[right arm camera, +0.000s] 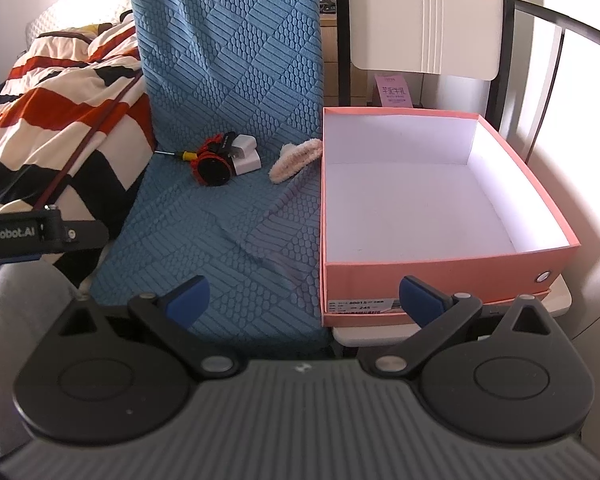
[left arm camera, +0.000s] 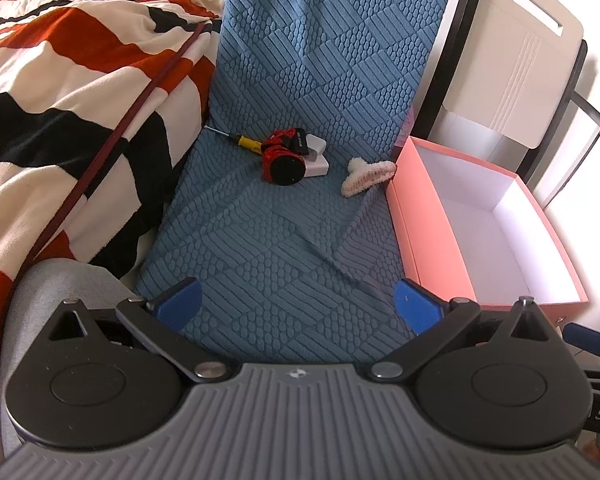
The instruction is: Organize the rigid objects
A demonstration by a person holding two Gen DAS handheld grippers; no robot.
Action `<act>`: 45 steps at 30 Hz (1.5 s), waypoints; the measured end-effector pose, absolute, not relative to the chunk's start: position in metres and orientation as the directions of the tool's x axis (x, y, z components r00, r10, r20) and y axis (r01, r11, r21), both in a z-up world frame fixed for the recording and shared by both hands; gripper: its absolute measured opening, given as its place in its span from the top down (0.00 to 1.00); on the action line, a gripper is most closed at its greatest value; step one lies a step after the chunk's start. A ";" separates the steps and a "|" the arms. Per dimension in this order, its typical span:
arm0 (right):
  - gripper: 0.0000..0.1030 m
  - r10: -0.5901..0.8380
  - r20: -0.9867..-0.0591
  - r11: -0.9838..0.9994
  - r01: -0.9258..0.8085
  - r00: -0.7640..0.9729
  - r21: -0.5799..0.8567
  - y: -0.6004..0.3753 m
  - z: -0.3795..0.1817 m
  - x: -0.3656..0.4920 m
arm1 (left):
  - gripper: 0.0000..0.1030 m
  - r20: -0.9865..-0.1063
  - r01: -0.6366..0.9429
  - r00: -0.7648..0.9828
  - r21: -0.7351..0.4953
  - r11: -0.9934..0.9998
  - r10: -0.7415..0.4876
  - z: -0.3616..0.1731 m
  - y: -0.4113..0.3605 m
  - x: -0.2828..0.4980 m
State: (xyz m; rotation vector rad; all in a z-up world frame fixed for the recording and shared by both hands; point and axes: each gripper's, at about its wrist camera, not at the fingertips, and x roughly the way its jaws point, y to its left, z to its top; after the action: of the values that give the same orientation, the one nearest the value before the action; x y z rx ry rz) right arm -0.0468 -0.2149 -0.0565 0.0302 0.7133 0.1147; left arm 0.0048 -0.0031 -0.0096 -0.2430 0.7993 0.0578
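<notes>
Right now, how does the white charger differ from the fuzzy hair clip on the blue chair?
The white charger is a smooth, blocky plastic shape; the fuzzy hair clip is long, curved and plush cream. The charger sits packed against the red-and-black round object, while the hair clip lies alone, next to the pink box. Both rest on the blue chair seat, outside the box, ungripped.

Front of blue textured chair seat (left arm camera: 268, 248) bare, open approach. Clutter at seat back: yellow-handled screwdriver (left arm camera: 242, 141), red-black round gadget (left arm camera: 282, 160), white charger block (left arm camera: 314, 154), fluffy cream clip (left arm camera: 366, 176). Open pink cardboard box (right arm camera: 440, 276) walls off right; striped blanket (left arm camera: 68, 100) crowds left.
</notes>
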 end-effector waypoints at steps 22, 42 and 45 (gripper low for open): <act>0.00 0.104 -0.660 0.994 -0.087 0.744 0.058 -0.213 -0.058 -0.046 | 0.00 -0.719 -0.126 0.693 -0.199 0.972 -0.057 -0.011 -0.003 0.006; 0.00 0.122 -0.676 0.992 -0.080 0.727 0.093 -0.210 -0.066 -0.038 | 0.00 -0.723 -0.117 0.686 -0.220 0.969 -0.081 -0.021 0.001 0.013; 0.00 0.123 -0.674 0.992 -0.085 0.728 0.089 -0.207 -0.067 -0.037 | 0.00 -0.714 -0.112 0.696 -0.207 0.972 -0.072 -0.020 0.001 0.014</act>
State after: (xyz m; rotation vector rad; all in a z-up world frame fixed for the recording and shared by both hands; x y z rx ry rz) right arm -0.0374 -0.2075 -0.0670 0.0530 0.7462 0.1148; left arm 0.0142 0.0009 -0.0200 -0.2428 0.8025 0.0226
